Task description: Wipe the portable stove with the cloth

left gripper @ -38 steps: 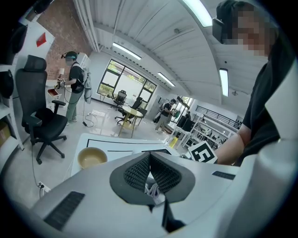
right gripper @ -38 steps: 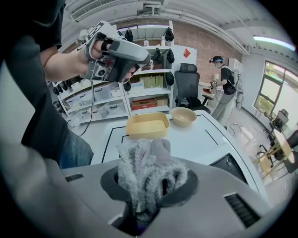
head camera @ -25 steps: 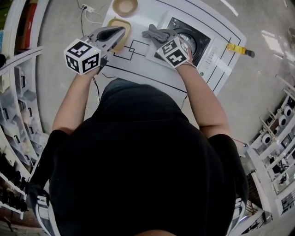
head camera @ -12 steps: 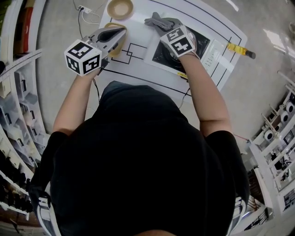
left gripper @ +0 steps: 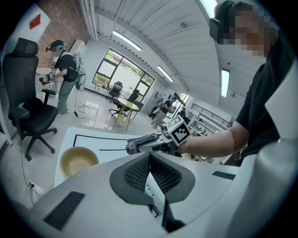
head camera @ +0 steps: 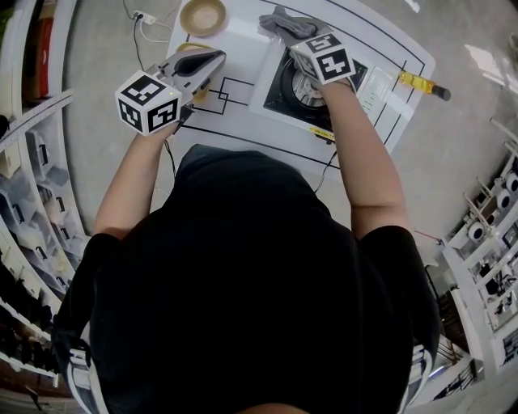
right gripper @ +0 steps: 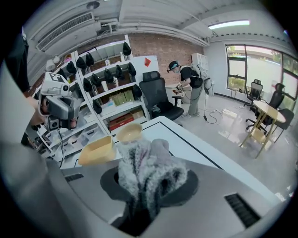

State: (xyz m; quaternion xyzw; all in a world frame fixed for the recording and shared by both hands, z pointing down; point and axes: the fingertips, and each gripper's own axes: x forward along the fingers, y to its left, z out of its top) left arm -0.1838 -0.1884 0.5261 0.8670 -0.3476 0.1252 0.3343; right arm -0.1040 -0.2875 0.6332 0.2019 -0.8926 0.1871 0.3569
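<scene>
The portable stove (head camera: 285,90), white with a black burner ring, stands on the white table (head camera: 243,48) ahead of me. My right gripper (head camera: 285,24) is shut on a grey fluffy cloth (head camera: 283,23), (right gripper: 146,174) and holds it over the stove's far edge. In the left gripper view the cloth (left gripper: 139,143) shows bunched in those jaws. My left gripper (head camera: 212,58) hovers above the table to the left of the stove, jaws shut with nothing between them, its pads (left gripper: 139,172) pressed together.
A round beige bowl (head camera: 202,16), (left gripper: 77,160) sits at the table's far left, a square yellow container (right gripper: 97,149) beside it. A yellow-handled tool (head camera: 419,84) lies on the floor to the right. Shelving lines both sides; a person stands by an office chair (right gripper: 160,97).
My right gripper has carried the cloth away from me, from the stove's near left part to its far edge. The left gripper has barely moved.
</scene>
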